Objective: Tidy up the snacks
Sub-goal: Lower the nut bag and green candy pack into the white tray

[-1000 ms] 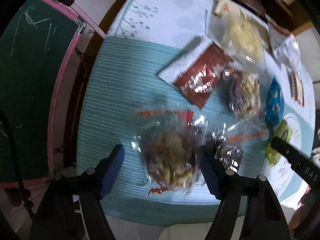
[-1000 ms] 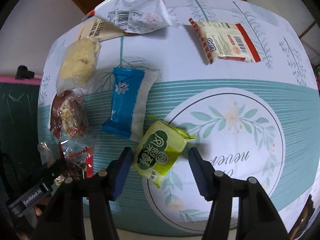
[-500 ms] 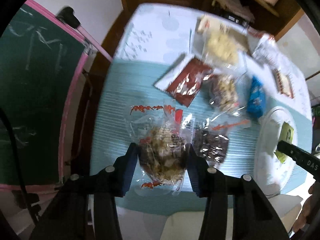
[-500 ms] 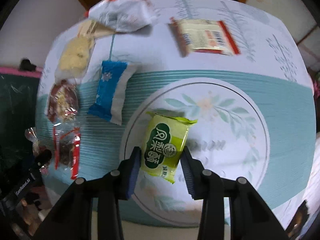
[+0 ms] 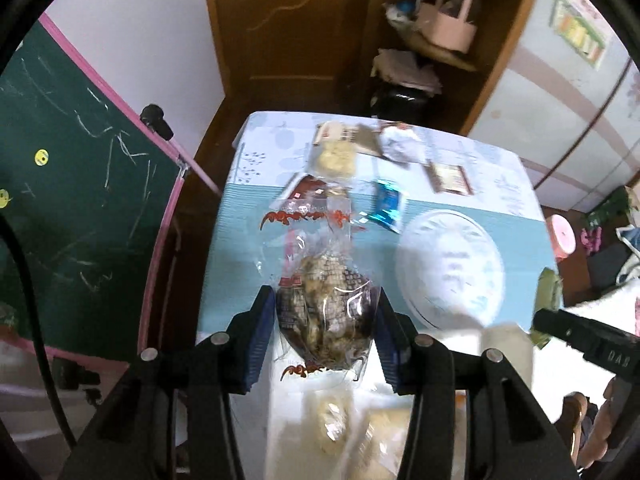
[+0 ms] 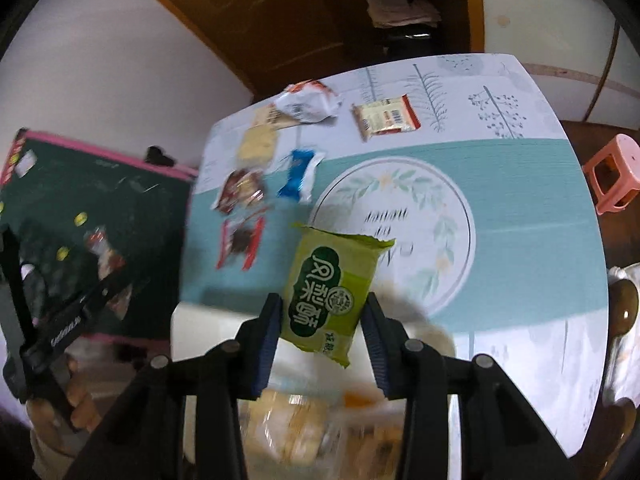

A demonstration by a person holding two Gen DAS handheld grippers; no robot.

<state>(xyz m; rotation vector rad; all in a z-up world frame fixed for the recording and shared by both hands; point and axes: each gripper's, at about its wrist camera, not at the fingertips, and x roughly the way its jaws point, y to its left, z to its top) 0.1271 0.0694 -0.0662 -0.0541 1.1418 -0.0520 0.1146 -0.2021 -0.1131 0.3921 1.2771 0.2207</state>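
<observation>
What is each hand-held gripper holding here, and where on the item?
Left hand-held gripper: clear snack bag, gripped across its filled lower half. Right hand-held gripper: green packet, gripped across its lower half.

Each camera sits on its own gripper and looks forward along the two fingers, with strong fisheye bending at the edges. The left wrist view looks down from high above the near edge of the table (image 5: 516, 216), towards the brown door (image 5: 288, 20) and the shelf behind; the left gripper (image 5: 326, 320) fills the bottom very near. The right wrist view looks from the same near side, also high and tilted down, with the right gripper (image 6: 324, 316) close at the bottom. Both views share the tablecloth with its round leaf pattern (image 6: 460, 224), the blue packet (image 5: 386, 200), and the green chalkboard (image 5: 72, 184) on the left. Each view also catches the other gripper at its side edge.
</observation>
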